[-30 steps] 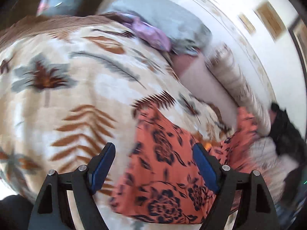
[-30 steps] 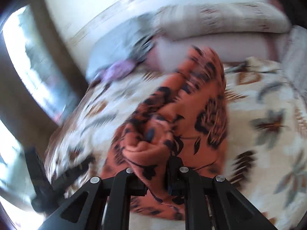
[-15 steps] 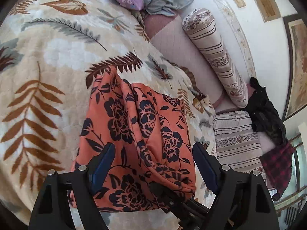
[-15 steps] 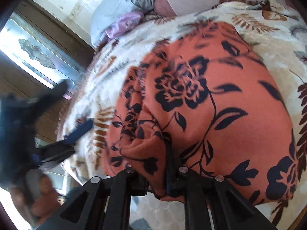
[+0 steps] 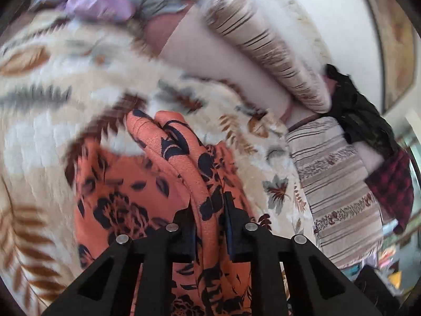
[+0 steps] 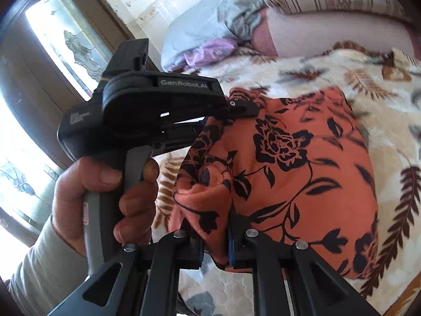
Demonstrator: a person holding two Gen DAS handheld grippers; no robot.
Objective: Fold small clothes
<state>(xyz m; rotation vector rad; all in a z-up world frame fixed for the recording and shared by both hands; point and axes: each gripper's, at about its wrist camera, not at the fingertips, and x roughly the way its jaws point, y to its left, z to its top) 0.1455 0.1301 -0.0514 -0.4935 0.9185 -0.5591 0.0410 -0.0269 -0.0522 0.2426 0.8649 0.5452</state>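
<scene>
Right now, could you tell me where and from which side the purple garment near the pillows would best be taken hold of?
Probably at its near edge, from the blanket side. The purple garment lies crumpled against the grey pillow, so its far side is blocked, while raised folds face the open blanket. Both the left gripper and right gripper are shut on the orange floral garment.

garment [image 6: 297,173] | orange cloth, black flower-and-leaf print | folded over, mostly flat on the leaf-patterned bed blanket [image 6: 389,84] | near edge bunched into thick folds [image 5: 208,184], raised off the blanket | far edge lies smooth
</scene>
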